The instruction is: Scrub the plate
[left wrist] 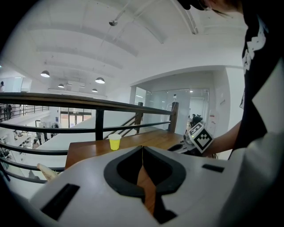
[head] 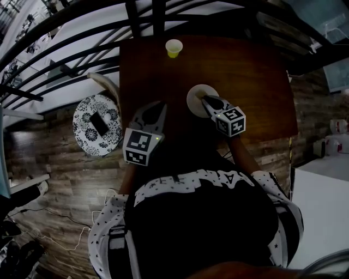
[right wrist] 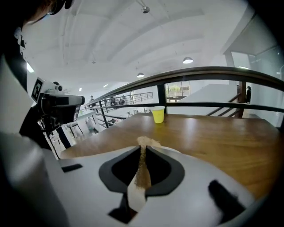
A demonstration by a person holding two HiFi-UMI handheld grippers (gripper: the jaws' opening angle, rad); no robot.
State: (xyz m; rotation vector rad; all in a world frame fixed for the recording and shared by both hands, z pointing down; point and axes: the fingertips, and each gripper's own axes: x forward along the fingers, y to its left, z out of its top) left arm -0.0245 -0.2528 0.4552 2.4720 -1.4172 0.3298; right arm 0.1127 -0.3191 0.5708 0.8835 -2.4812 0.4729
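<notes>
A small white plate [head: 195,96] lies on the dark wooden table [head: 256,82]. My right gripper [head: 207,102] reaches over the plate's near right side. In the right gripper view that gripper [right wrist: 143,150] is shut on a tan scrub pad [right wrist: 145,142], which sticks out past the tips; a pale bit of the plate's rim [right wrist: 172,150] shows just beyond the jaws. My left gripper [head: 158,107] hovers left of the plate, apart from it. Its jaws [left wrist: 142,150] are closed with only wood showing through the slit.
A yellow paper cup [head: 173,48] stands at the table's far edge, also in both gripper views [left wrist: 115,141] [right wrist: 158,114]. A black railing [head: 143,15] runs behind the table. Off the table's left side stands a round patterned stool [head: 98,125] with a phone on it.
</notes>
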